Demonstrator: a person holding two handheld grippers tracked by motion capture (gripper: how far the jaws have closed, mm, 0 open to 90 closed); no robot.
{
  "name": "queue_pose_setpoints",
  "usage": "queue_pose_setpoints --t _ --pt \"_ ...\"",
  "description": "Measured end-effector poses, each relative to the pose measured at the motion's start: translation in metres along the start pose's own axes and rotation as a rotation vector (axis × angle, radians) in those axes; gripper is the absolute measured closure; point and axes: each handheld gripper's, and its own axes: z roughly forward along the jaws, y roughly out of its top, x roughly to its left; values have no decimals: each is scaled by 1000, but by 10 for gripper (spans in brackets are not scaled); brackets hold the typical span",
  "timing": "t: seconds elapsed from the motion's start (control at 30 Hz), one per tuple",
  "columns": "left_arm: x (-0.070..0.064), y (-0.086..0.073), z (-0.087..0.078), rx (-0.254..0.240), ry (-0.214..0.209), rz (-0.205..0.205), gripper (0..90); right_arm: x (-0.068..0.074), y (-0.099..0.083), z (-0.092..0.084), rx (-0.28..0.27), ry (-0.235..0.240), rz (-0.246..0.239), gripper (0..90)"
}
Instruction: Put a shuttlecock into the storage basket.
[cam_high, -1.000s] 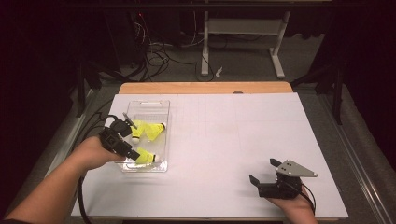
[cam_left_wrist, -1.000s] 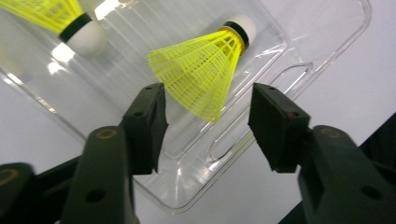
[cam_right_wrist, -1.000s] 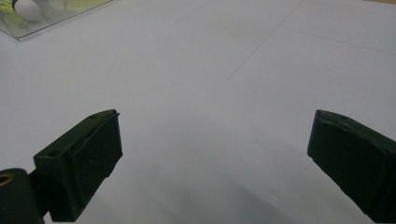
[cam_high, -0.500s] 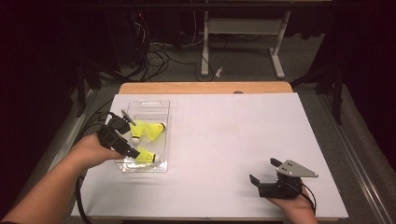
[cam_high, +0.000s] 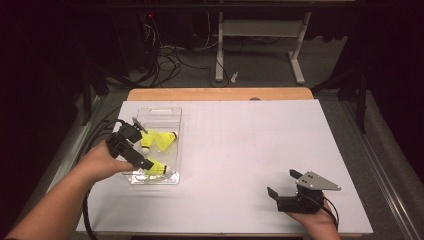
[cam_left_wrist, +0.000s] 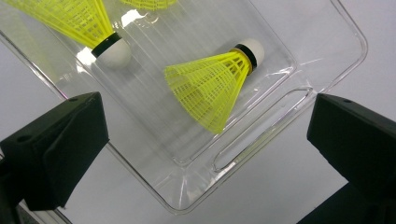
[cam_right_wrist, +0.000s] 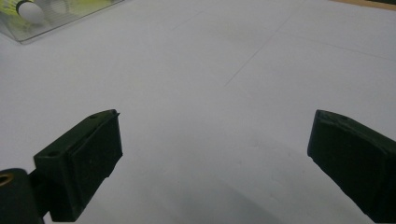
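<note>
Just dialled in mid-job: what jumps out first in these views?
The yellow shuttlecocks stand out, lying in a clear tray at the table's left. The left gripper hangs over the tray's near end; its jaws have just been opening, and a shuttlecock lies free in the tray beyond them. The right gripper rests open on the bare white table at near right.

White-covered table (cam_high: 240, 150), wooden edge at the far side; on its left, a clear plastic tray (cam_high: 172, 117) sits flat.
</note>
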Motion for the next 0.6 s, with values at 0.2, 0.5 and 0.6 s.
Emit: queue_pose_setpoints --t 0.2,0.5,0.6 --pt "-3 -1 1 -40 -16 3 5 0 0 0 0 1 -3 38" --pt "-7 -11 9 -179 -64 3 8 0 0 -2 -7 -2 -2 38" --pt "-8 -16 11 -228 -70 18 8 0 0 -2 -8 -1 -2 38"
